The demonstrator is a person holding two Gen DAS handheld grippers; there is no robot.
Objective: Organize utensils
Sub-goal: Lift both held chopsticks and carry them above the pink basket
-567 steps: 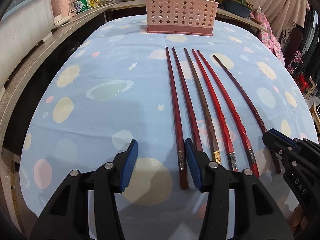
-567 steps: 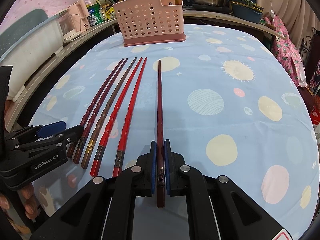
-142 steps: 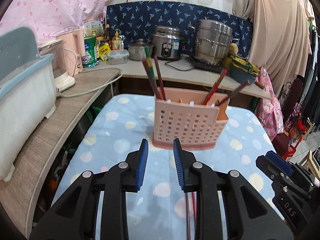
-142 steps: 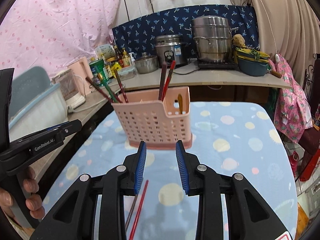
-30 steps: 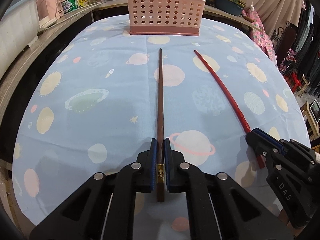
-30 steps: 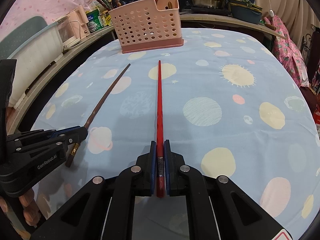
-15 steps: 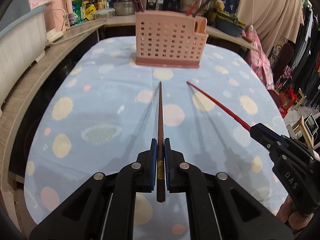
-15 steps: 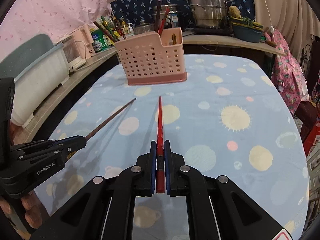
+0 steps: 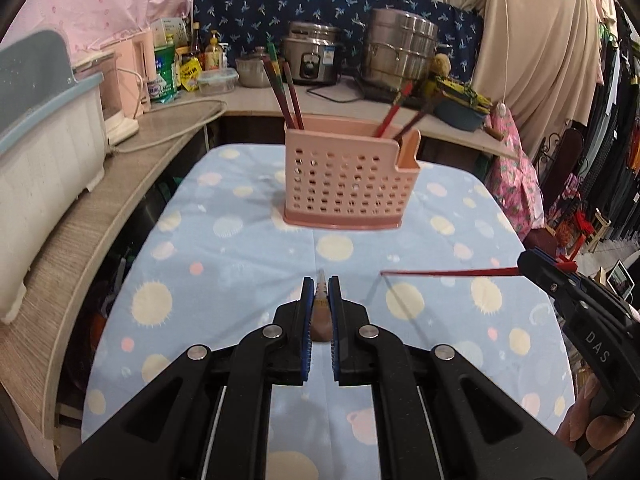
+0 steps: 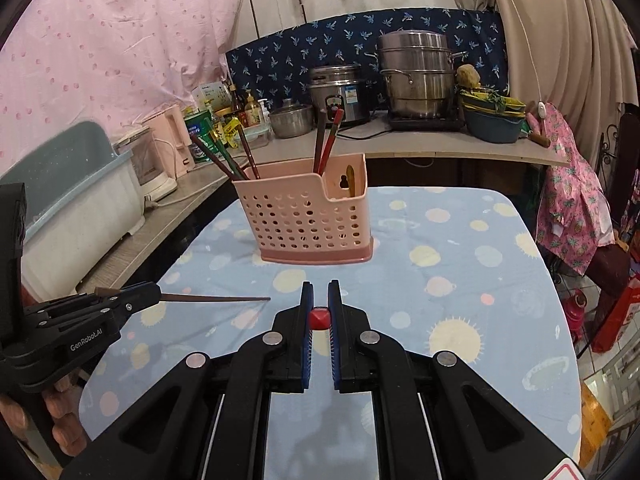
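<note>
While your left hand-held gripper hangs over the near part of the desk, its pads are clamped on a brown chopstick, which points away toward the far side. Your right hand-held gripper is likewise closed on a red chopstick, seen end-on between the blue pads. From the left camera, that red chopstick juts leftward above the cloth; from the right camera, the brown one juts rightward. Beyond both, at the far middle of the desk, stands the pink utensil basket. Chopsticks lean out of its left end, and two more stand nearer its right end.
</note>
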